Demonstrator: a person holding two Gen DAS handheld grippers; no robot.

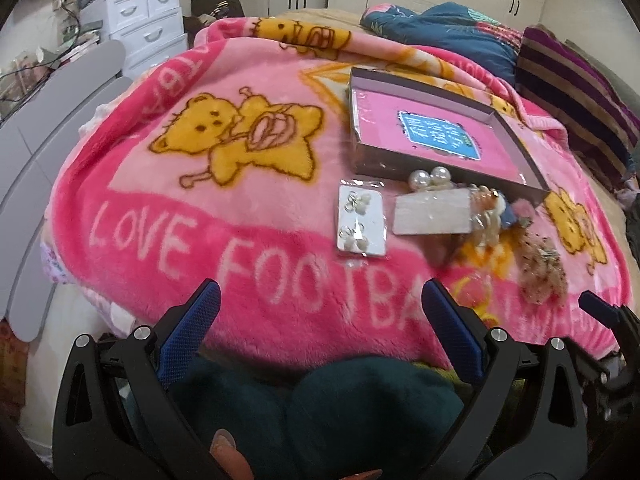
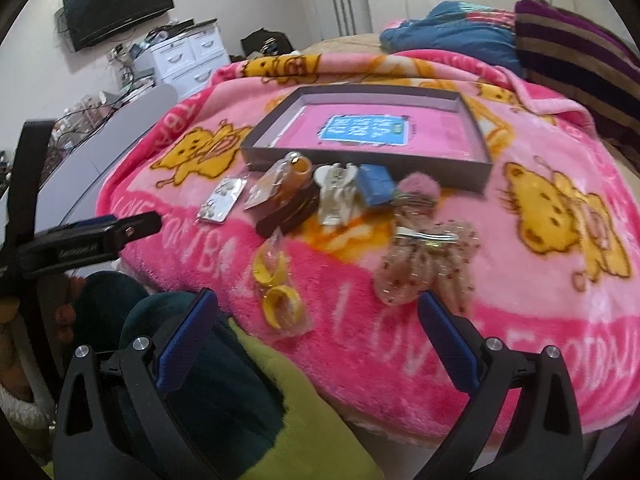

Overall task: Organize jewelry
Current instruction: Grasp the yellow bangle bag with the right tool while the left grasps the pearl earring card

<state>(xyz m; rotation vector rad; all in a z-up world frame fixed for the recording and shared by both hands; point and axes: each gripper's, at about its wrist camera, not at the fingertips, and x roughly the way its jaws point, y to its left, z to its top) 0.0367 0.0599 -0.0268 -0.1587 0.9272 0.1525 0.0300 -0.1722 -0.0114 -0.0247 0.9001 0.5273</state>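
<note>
**Q:** Pose of your two tools?

**A:** My left gripper (image 1: 320, 312) hangs low at the near edge of the bed, its blue-padded fingers (image 1: 450, 338) spread wide with nothing between them. It aims across the pink fleece blanket printed with yellow bears (image 1: 200, 208). My right gripper (image 2: 316, 320) sits just to its right, level with it, jaws likewise wide apart and empty. From the right wrist view I see the left tool side-on at the left of the frame. Both are apart from every item.

**Q:** Where is the jewelry?

**A:** In a loose cluster on the blanket, just in front of the shallow grey cardboard box with a pink floor and blue label (image 2: 280, 156). The box lies open and holds none of the pieces. Leftmost, a clear packet of small pearl earrings on a silver card (image 1: 362, 220). Beside it, a brown and orange piece in plastic (image 2: 288, 192), a white pearly item (image 2: 338, 192), a small blue block (image 2: 374, 184). Further right, a sheer beige dotted bow hair clip (image 2: 428, 256), with a pink fluffy pompom (image 2: 416, 186) behind it. Nearest my right tool, a clear packet of yellow hoop earrings (image 2: 278, 292).

**Q:** Anything else below?

**A:** Dark green fabric (image 1: 320, 408) under both tools; what it is, I cannot tell.
</note>
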